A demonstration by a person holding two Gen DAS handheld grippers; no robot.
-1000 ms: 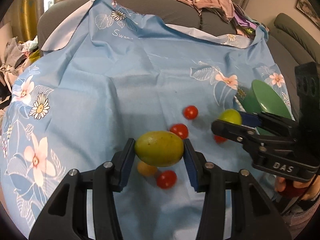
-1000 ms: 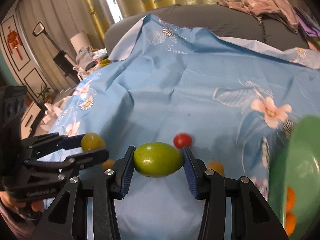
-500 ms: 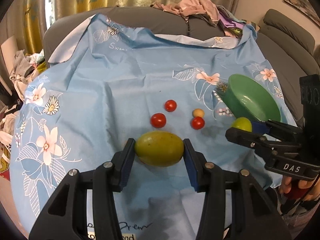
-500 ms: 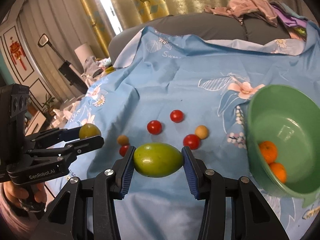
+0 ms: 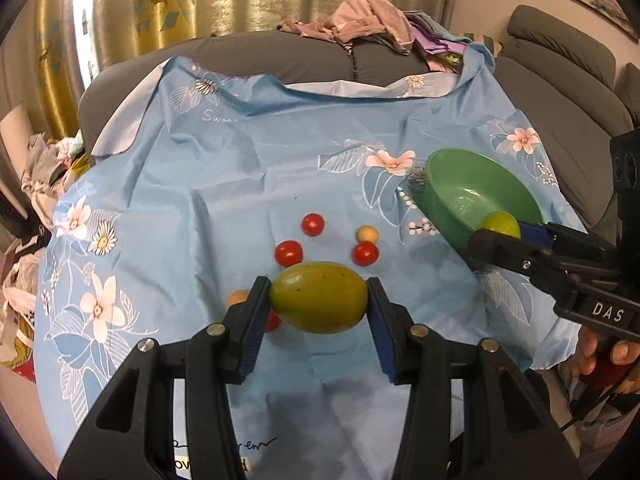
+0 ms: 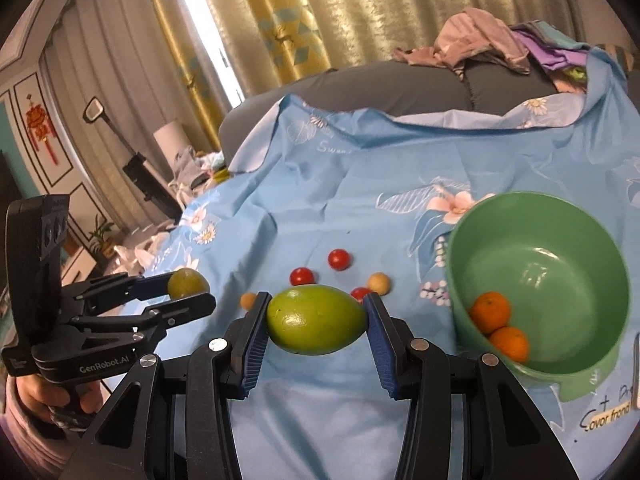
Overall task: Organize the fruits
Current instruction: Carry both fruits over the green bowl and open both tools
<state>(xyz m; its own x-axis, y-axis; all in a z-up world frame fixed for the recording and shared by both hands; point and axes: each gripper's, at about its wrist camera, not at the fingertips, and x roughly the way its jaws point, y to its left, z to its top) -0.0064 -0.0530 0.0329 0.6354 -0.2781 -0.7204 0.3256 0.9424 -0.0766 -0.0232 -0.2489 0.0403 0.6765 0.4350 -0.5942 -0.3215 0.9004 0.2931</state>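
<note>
Each gripper was clamped on a green fruit: the left gripper (image 5: 319, 309) on a mango (image 5: 319, 297), the right gripper (image 6: 316, 320) on another (image 6: 316, 319). Both were held level above the cloth (image 6: 360, 200). A release was best made low over the bowl (image 6: 600, 376), sparing the oranges (image 6: 490, 312).

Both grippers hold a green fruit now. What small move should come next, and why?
Probably carry the right gripper with its green mango sideways over the green bowl and open there. The bowl sits just to its right, already holds two oranges, and has room.
</note>
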